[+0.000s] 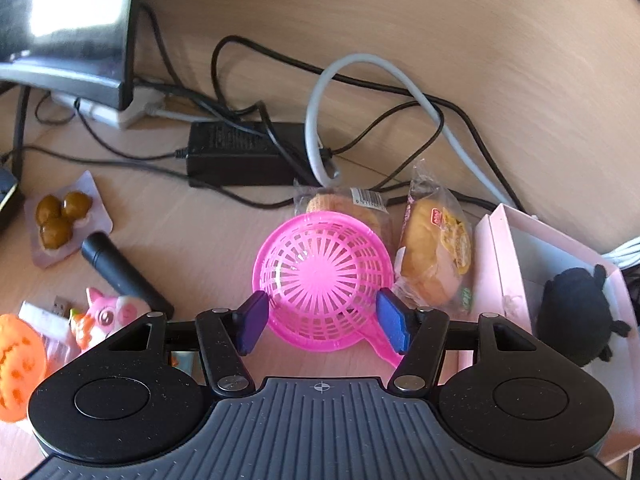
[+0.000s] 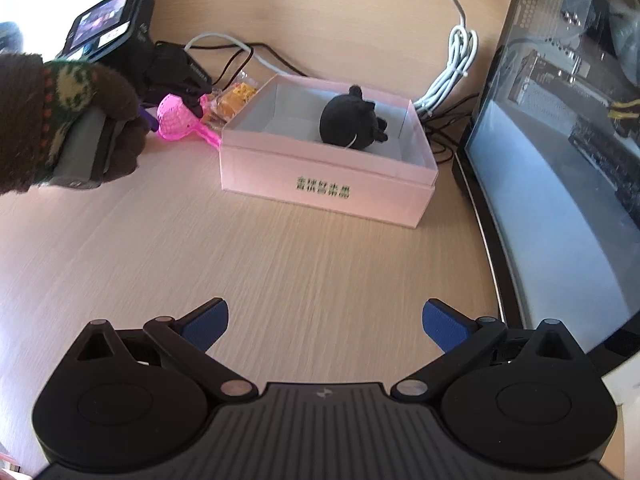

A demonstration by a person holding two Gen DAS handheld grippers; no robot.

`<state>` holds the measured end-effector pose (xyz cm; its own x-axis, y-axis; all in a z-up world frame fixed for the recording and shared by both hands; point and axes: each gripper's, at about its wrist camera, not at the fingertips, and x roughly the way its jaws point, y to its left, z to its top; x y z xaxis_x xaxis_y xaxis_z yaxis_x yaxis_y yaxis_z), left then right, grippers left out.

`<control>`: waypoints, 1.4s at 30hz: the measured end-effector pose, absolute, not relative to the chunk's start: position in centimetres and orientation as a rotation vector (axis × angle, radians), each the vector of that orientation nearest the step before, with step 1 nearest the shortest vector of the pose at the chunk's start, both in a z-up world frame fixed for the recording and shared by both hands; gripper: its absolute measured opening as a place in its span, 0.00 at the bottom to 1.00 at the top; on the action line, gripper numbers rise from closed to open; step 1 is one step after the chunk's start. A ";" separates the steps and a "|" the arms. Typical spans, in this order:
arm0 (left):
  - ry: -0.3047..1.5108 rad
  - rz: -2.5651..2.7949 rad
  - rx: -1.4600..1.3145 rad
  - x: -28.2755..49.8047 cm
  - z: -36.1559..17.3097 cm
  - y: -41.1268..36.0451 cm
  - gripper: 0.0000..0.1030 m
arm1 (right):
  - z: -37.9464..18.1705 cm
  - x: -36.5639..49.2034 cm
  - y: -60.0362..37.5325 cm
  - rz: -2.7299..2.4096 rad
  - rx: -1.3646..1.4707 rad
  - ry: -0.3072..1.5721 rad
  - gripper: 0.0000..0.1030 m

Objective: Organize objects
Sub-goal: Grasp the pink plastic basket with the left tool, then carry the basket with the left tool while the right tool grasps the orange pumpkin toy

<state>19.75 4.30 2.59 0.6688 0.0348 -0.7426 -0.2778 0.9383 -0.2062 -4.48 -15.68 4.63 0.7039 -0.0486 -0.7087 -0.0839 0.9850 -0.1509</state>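
Left claw (image 1: pixel 320 322): my two blue pads straddle the pink basket (image 1: pixel 322 276), one at each side of its rim. The gap matches the basket's width, but I cannot tell whether the pads press it or only frame it.
Pink basket: near the pink box, its handle pointing back toward me. In the right view it seems to sit at the claw tips just off the desk, though blur hides any gap.
Right claw (image 2: pixel 325 326): spread wide and holding nothing, hanging over bare desk (image 2: pixel 280 264). I judge it is parked here to leave the left side room.
Pink box (image 2: pixel 326 192): open on the desk, a black plush toy (image 2: pixel 352 120) inside. I read it as the collecting place, which is why the basket is approached from just beside it.
Wrapped buns (image 1: pixel 434 256): two packets lie between the basket and the box, close against the basket's far rim.
Waiting items: a pig toy (image 1: pixel 110 314), an orange ball (image 1: pixel 18 364), a black tube (image 1: pixel 124 276) and a packet of round brown sweets (image 1: pixel 62 216) lie to the left.
Hazard: cables (image 1: pixel 360 92) and a power brick (image 1: pixel 244 154) lie behind the basket; I would lift straight up to stay out of them.
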 end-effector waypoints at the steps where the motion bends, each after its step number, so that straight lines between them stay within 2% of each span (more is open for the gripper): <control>1: 0.820 0.178 -0.301 19.8 2.6 4.1 0.63 | 4.5 -4.7 -15.8 0.023 -0.174 0.794 1.00; 8: 0.840 0.132 -0.259 17.7 3.0 4.3 0.62 | 4.3 -4.8 -17.7 0.001 -0.137 0.798 1.00; 19: 0.938 -0.084 -0.026 6.3 2.7 5.7 0.60 | 5.0 -1.2 -18.2 0.052 -0.117 0.747 1.00; 22: 0.950 -0.111 -0.108 4.6 2.9 7.1 0.60 | 4.9 -0.7 -17.5 0.084 -0.123 0.727 1.00; 26: 0.961 -0.100 -0.259 4.0 3.1 7.9 0.60 | 4.4 0.1 -16.6 0.097 -0.098 0.746 1.00; 37: 0.920 -0.127 -0.042 3.8 2.6 4.9 0.60 | 3.2 0.6 -16.2 0.072 -0.057 0.789 1.00; 42: 0.921 -0.131 -0.055 3.8 2.7 5.5 0.59 | 3.3 0.2 -15.6 0.088 -0.062 0.782 1.00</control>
